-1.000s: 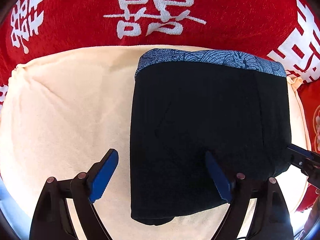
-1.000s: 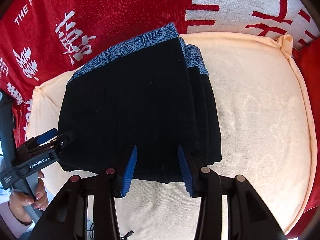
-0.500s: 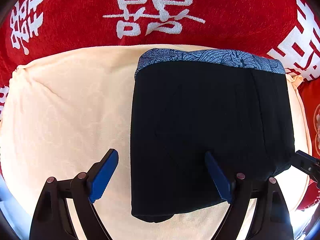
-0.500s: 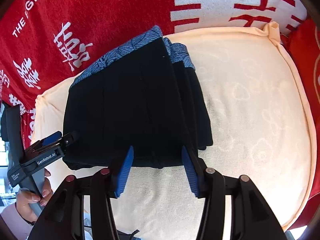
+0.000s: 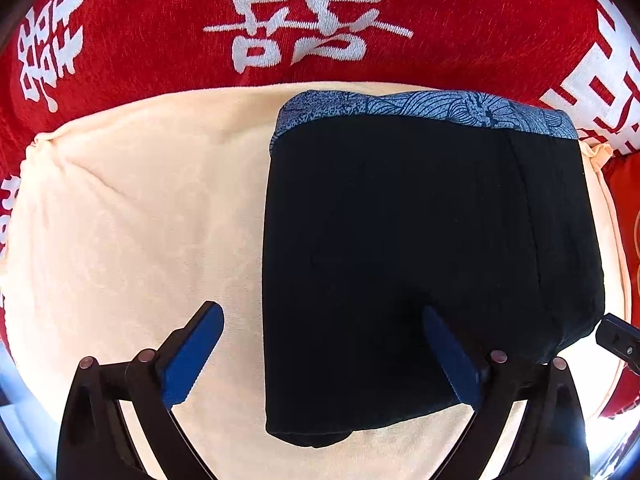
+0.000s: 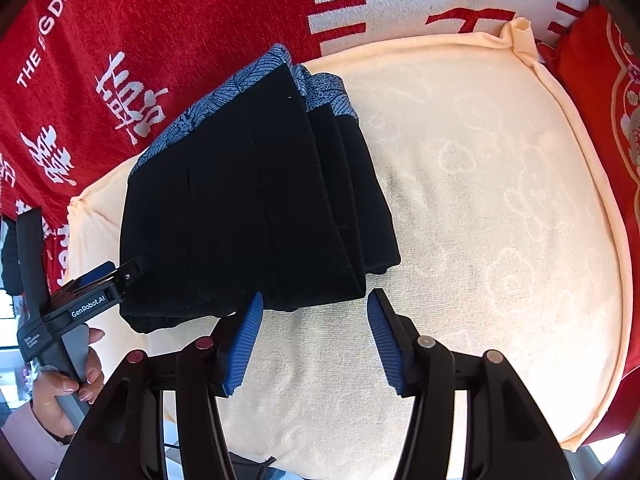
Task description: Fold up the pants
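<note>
The pants (image 5: pixel 420 256) are black with a blue patterned waistband (image 5: pixel 432 108) and lie folded in a thick stack on a cream cushion (image 5: pixel 132 208). My left gripper (image 5: pixel 320 320) is open and empty, its fingers straddling the stack's near left edge. In the right wrist view the pants (image 6: pixel 248 208) lie left of centre. My right gripper (image 6: pixel 314 304) is open and empty, just in front of the stack's near right corner. The left gripper also shows in the right wrist view (image 6: pixel 116 276), at the stack's left corner.
A red blanket with white characters (image 5: pixel 320 12) lies behind the cushion. A red patterned pillow (image 6: pixel 600 92) sits at the cushion's right side. The cushion's right half (image 6: pixel 500 208) is bare cream fabric. A hand (image 6: pixel 64 384) holds the left gripper's handle.
My right gripper has backed away from the stack and its jaws have widened. My left gripper has barely moved. The pants lie still.
</note>
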Motion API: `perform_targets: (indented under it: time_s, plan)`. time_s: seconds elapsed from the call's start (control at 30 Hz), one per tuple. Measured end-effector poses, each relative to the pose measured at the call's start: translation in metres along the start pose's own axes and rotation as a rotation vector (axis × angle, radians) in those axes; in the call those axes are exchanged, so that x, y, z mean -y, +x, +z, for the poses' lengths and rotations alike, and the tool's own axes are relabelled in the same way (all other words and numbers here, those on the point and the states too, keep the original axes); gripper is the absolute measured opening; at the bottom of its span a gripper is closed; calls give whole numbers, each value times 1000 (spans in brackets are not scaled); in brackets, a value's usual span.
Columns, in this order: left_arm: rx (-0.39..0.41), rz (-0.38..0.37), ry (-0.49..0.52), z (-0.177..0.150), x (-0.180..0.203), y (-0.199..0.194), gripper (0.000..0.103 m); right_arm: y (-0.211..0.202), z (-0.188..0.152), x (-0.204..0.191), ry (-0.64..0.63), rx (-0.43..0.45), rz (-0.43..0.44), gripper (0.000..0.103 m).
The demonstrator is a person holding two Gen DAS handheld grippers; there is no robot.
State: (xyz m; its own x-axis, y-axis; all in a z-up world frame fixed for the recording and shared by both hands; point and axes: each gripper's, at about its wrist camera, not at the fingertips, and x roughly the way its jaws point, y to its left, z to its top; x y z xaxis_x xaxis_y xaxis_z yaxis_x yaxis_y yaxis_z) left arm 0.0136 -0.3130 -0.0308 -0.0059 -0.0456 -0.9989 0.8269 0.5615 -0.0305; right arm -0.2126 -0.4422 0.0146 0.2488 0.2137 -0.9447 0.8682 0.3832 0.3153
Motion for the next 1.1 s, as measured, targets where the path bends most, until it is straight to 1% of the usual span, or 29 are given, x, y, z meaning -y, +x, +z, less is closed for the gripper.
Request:
perform_targets:
  time_s: [0.07, 0.17, 0.3, 0.4, 0.57, 0.8, 1.1]
  plan:
    - [-1, -3, -9, -1, 0, 1, 100, -1, 0, 1, -1, 0, -1, 60]
    - [-7, -16, -15, -1, 0, 3, 100, -2, 1, 4, 0, 1, 4, 65]
    - [-17, -31, -13, -1, -2, 4, 100, -4, 3, 11, 12, -1, 13, 66]
    - [-31, -50, -2, 4, -6, 0, 100, -6, 7, 15, 14, 4, 18, 69]
    - [-29, -88, 8, 12, -12, -8, 100, -7, 13, 22, 30, 4, 40, 73]
    - [-34, -99, -23, 28, -27, -9, 100, -3, 20, 26, 45, -6, 56, 76]
    - [-38, -117, -29, 40, -30, -9, 100, 5, 26, 26, 51, -24, 59, 78]
